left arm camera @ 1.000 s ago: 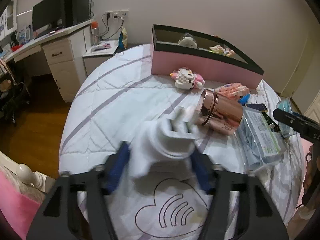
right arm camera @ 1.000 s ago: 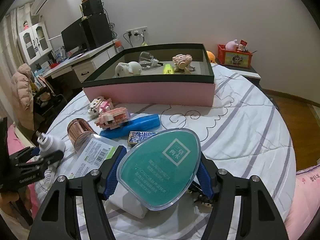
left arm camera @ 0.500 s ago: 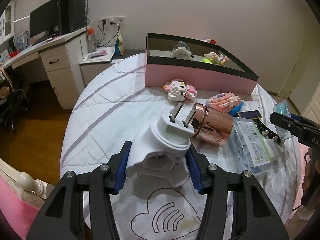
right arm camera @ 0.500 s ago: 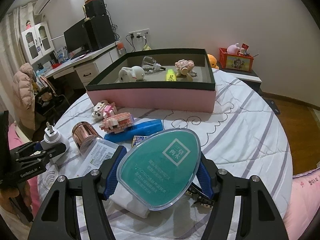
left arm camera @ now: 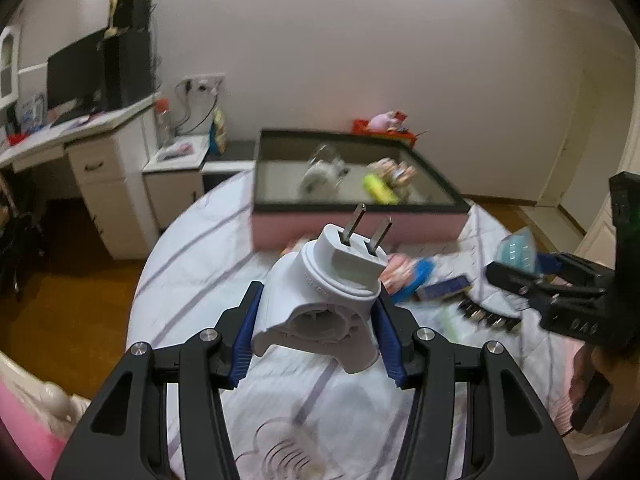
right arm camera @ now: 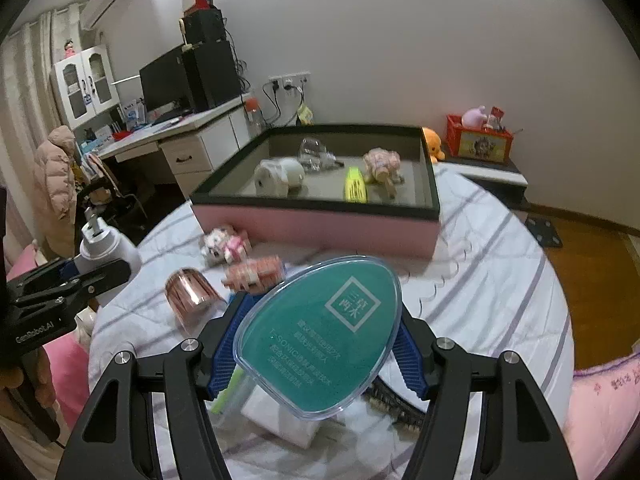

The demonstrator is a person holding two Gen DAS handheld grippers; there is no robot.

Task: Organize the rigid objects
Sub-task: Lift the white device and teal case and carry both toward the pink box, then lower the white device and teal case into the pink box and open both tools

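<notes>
Both tongs are clamped and lifted clear of the bed, the left gripper point(left arm camera: 316, 332) on a white plastic two-pronged plug adapter point(left arm camera: 324, 300), the right gripper point(right arm camera: 316, 344) on a teal egg-shaped clear-lidded case point(right arm camera: 320, 336), seemingly bound for the far pink black-rimmed tray point(right arm camera: 312, 224).

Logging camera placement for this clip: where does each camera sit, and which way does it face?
Left wrist: rides on the left claw, looking along its fingers over the white plug adapter it holds toward the pink tray; the right claw shows at the right edge.
Right wrist: rides on the right claw, looking over the teal egg-shaped case it holds toward the same tray; the left claw shows at the left edge.
Shared: tray, white bedspread, desk.
</notes>
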